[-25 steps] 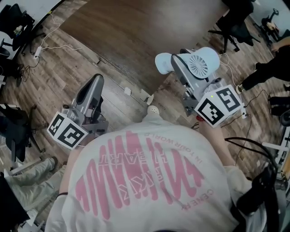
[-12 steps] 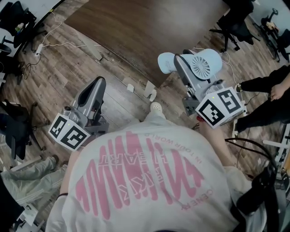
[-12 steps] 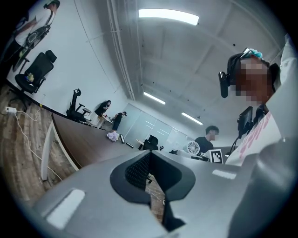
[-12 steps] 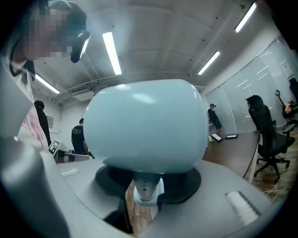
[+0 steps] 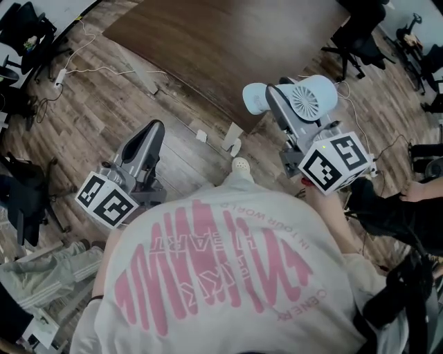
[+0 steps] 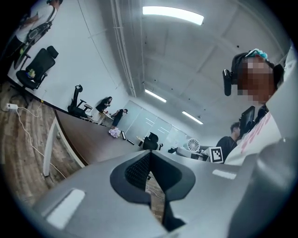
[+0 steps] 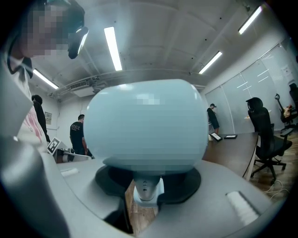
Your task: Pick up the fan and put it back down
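Wood-plank floor (image 5: 104, 117) spread under the person. A long dark brown table (image 5: 228, 48) filled the upper part of the head view, its near edge running across just ahead of both grippers. White cable (image 5: 104, 71) trailed over the planks left of the table. A black office chair (image 5: 356, 41) stood off its right end, and small white scraps (image 5: 232, 142) lay on the floor near its edge. A pale shoe (image 5: 240, 166) showed just beyond the person's white T-shirt (image 5: 221, 276) with pink print. At the right border someone in dark clothes (image 5: 408, 207) stayed low, though the posture could not be made out. Strip lights (image 6: 172, 14) lined the ceiling in the left gripper view, where several people (image 6: 104, 106) stood far off beside the table.

The left gripper (image 5: 155, 128) pointed toward the table over the planks. Its jaws met at the tips with nothing in them, and floor showed through a slit lower down. The right gripper (image 5: 285, 104) was clamped on the pale blue fan (image 5: 308, 97), its jaws pressed on the narrow stem (image 7: 148, 188) below the rounded body that filled its own view. Held off the floor, the fan lay sideways in the grip with its round grille facing up at the head camera. A round pale part (image 5: 255, 98) jutted past the jaw toward the table's corner. Fan and left gripper were well apart, the shoe lying between them.
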Action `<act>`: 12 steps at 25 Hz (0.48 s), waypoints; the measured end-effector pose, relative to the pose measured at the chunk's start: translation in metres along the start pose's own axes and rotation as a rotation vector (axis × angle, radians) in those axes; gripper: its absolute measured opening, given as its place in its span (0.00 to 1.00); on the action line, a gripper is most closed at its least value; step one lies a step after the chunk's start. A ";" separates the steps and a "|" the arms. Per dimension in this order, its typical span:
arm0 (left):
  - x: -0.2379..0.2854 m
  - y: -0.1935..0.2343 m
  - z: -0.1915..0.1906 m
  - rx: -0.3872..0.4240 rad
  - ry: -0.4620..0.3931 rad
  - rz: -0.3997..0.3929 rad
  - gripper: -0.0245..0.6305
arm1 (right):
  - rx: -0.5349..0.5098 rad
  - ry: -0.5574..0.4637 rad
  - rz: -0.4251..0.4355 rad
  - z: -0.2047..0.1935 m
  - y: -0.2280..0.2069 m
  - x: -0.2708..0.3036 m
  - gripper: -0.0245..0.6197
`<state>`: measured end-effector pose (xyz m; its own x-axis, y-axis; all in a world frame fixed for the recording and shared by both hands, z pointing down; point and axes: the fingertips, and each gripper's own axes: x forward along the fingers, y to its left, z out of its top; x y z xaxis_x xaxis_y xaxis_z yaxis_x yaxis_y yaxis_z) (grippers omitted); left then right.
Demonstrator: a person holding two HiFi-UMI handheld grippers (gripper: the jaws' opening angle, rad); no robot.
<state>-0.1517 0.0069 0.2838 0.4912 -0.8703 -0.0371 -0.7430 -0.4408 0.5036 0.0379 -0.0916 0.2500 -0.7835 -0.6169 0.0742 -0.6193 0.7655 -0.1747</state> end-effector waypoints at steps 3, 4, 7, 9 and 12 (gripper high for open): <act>-0.005 0.010 -0.001 -0.001 0.011 0.027 0.06 | -0.018 0.010 -0.008 -0.003 0.003 0.003 0.26; -0.007 0.013 -0.002 -0.005 0.015 0.037 0.06 | -0.026 0.014 -0.010 -0.004 0.003 0.005 0.26; -0.009 0.023 -0.004 -0.021 0.028 0.065 0.06 | -0.032 0.025 -0.012 -0.006 0.004 0.011 0.26; -0.010 0.028 -0.005 -0.031 0.027 0.075 0.06 | -0.026 0.035 -0.013 -0.008 0.005 0.014 0.26; -0.010 0.034 -0.008 -0.043 0.026 0.082 0.06 | -0.027 0.048 -0.009 -0.012 0.005 0.018 0.26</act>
<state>-0.1784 0.0023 0.3080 0.4412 -0.8970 0.0279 -0.7613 -0.3577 0.5408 0.0196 -0.0966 0.2624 -0.7790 -0.6148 0.1233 -0.6270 0.7649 -0.1473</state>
